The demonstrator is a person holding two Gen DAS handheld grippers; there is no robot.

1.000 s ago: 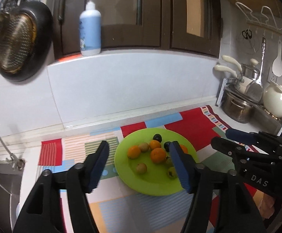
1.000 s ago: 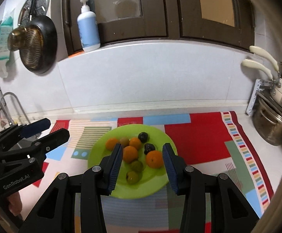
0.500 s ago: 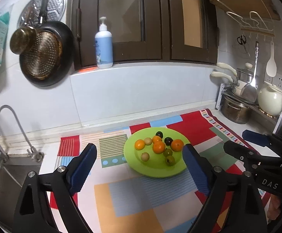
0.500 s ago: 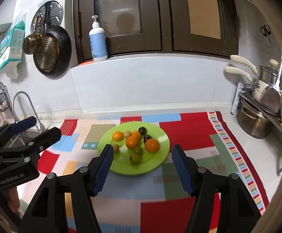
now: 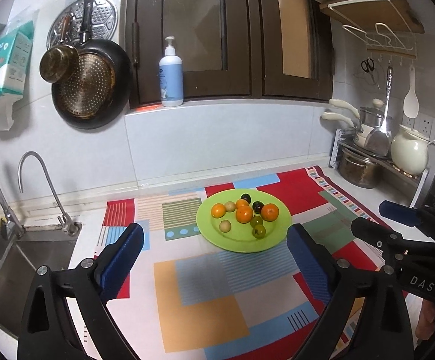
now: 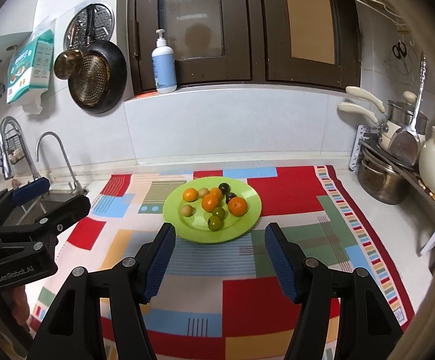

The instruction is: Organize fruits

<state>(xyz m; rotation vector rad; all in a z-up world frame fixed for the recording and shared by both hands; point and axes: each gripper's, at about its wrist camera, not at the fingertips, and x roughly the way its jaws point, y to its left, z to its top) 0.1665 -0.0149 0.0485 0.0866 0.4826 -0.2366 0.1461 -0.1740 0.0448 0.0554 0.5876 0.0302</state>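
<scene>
- Patchwork mat (image 6: 280, 186): we see a many-coloured cloth covering the counter between the sink (image 5: 13, 258) on the left and a rack of pots (image 6: 397, 162) on the right. It carries everything the task concerns.
- Green plate (image 6: 247, 219): it sits on the far half of the mat, roughly central, and holds all the visible fruit; we find none lying loose on the cloth.
- Left gripper (image 5: 214, 249): its two blue-padded fingers stand wide apart with nothing between them, held above the near mat. In its own view the plate lies ahead and slightly right of its midline.
- Right gripper (image 6: 219, 253): its fingers are likewise spread and empty. In its own view the plate lies straight ahead, its near rim just beyond the fingertips, so we judge this gripper the nearer and better aligned of the two.
- Oranges: we count four, the largest (image 6: 237, 206) on the right side of the plate, one (image 6: 210, 202) in the middle, one (image 6: 190, 194) at the left, and a fourth partly hidden behind the middle one.
- Green fruits (image 6: 216, 223): two small ones lie nearest the right gripper, touching or nearly so.
- Dark fruits (image 6: 224, 186): two sit at the far edge of the cluster.
- Pale fruits (image 6: 186, 210): two small ones lie on the left side.
- The fruits are round, so no long axis governs the grasp; we judge that a forward reach by the right gripper meets the green pair first.
</scene>
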